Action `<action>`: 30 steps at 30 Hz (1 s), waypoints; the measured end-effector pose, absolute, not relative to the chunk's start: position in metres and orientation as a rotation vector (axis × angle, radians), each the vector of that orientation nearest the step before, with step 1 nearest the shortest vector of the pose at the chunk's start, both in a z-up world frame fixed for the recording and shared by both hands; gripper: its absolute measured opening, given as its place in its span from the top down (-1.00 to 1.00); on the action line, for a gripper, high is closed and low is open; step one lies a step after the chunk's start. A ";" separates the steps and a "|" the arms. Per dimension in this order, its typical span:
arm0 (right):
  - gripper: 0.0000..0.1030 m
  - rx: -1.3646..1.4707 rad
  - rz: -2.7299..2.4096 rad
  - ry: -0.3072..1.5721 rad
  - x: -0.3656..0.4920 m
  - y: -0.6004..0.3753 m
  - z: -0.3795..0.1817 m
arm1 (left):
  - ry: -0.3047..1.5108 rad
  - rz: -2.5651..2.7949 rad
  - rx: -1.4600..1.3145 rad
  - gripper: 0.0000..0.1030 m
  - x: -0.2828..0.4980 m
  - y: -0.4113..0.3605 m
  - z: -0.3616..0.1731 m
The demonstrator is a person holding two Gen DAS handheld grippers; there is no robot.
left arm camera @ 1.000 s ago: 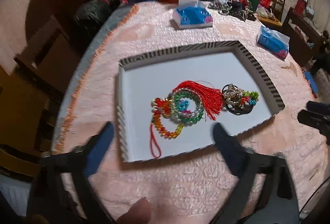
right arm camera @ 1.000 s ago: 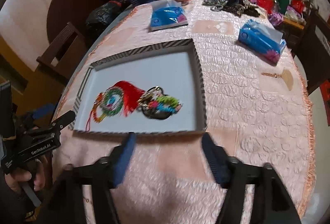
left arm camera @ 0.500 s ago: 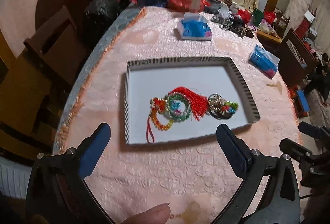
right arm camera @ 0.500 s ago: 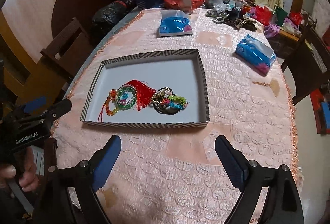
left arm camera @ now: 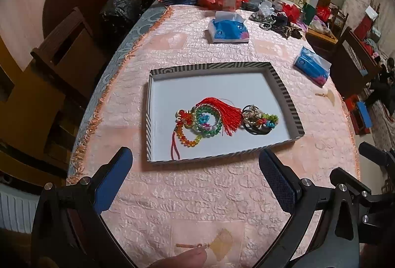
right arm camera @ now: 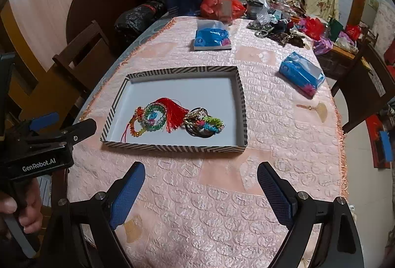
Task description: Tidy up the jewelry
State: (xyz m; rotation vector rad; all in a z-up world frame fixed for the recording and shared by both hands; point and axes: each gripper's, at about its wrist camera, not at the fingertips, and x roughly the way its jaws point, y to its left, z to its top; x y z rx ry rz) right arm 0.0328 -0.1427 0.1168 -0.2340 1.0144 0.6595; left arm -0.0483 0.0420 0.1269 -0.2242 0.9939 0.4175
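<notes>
Left gripper (left arm camera: pixel 195 179): lower part of its own view, blue-padded fingers spread wide apart, nothing between them — held above the pink cloth, short of the tray's near wall.
Right gripper (right arm camera: pixel 201 190): bottom of its own view, fingers likewise set wide apart and holding nothing; also over bare cloth in front of the tray.
Tray (left arm camera: pixel 284 92): shallow, white inside, striped black-and-white rim; sits mid-frame in both views on the pink tablecloth (right arm camera: pixel 222 194).
Red tassel (left arm camera: pixel 226 112): centre of the tray, fanned toward the right, touching the green ring.
Green bead bracelet (left arm camera: pixel 209 119): ring of green beads just left of the tassel, with a small blue piece inside it.
Orange bead strand (left arm camera: pixel 188 139): loops below and left of the green ring, a thin red cord trailing toward the near wall.
Mixed bracelet pile (right arm camera: pixel 205 123): right of the tassel — multicoloured beads and gold-toned pieces lying on dark bands.
Tissue packs: one blue pack (left arm camera: pixel 228 29) beyond the tray, upper centre; another (right arm camera: pixel 301 76) at upper right.
Far table end: a clutter of bags (right arm camera: pixel 219 6) and small goods.
</notes>
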 end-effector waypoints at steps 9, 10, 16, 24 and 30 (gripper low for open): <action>-0.76 -0.234 0.652 1.014 0.029 -0.144 0.119 | 0.991 0.407 -0.217 -0.99 -0.049 0.039 0.128; -0.76 -0.233 0.652 1.015 0.029 -0.144 0.119 | 0.992 0.407 -0.218 -0.99 -0.049 0.040 0.128; -0.76 -0.233 0.659 1.017 0.027 -0.142 0.117 | 0.991 0.408 -0.216 -0.99 -0.049 0.040 0.128; -0.76 -0.229 0.659 1.020 0.025 -0.141 0.116 | 0.992 0.406 -0.216 -0.99 -0.049 0.039 0.128; -0.76 -0.224 0.664 1.021 0.023 -0.140 0.117 | 0.995 0.404 -0.214 -0.99 -0.049 0.039 0.128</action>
